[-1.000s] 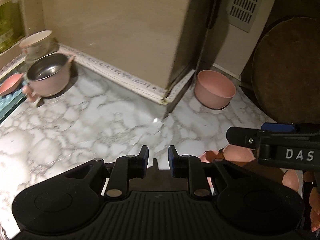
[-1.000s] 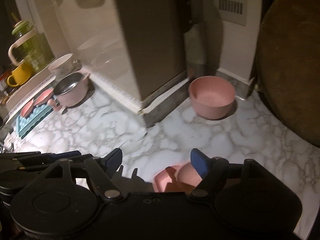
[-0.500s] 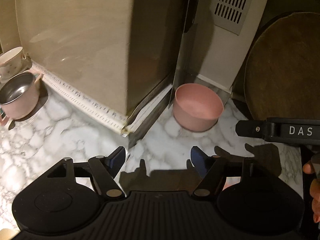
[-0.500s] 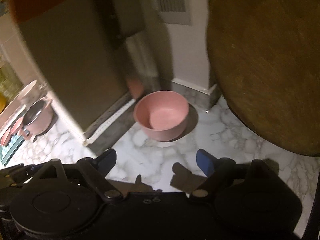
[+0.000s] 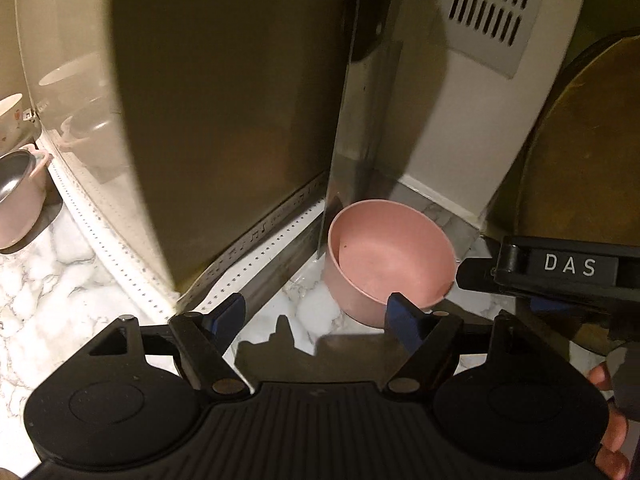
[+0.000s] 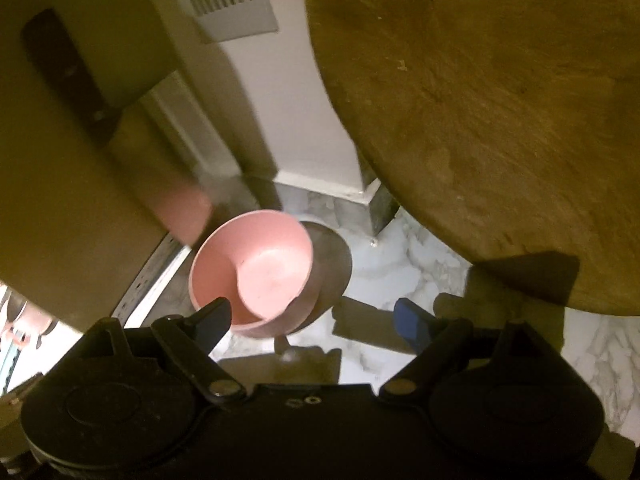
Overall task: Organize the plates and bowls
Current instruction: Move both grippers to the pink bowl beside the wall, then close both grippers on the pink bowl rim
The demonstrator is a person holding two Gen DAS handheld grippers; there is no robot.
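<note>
A pink bowl [image 5: 390, 264] stands upright and empty on the marble counter, in the corner beside a tall beige box. My left gripper [image 5: 316, 314] hovers just short of it, its jaws opening with nothing between them; its right fingertip overlaps the bowl's near rim in the left wrist view. In the right wrist view the same bowl [image 6: 256, 276] sits low and left, and my right gripper [image 6: 314, 320] is open and bare, its left fingertip over the bowl's near rim. The right gripper's black finger [image 5: 480, 274] reaches in just right of the bowl.
A large round wooden board [image 6: 480, 120] leans at the right. The beige box [image 5: 220, 120] fills the left, with a shiny blade [image 5: 360, 140] on its side. A vent grille [image 5: 496, 12] is behind. A pink pot [image 5: 16, 208] stands far left on the marble [image 5: 60, 280].
The left jaws went from nearly shut to wide apart. Both grippers moved toward the corner, so the pink bowl now sits close. The small pink dishes near the grippers dropped out of view.
</note>
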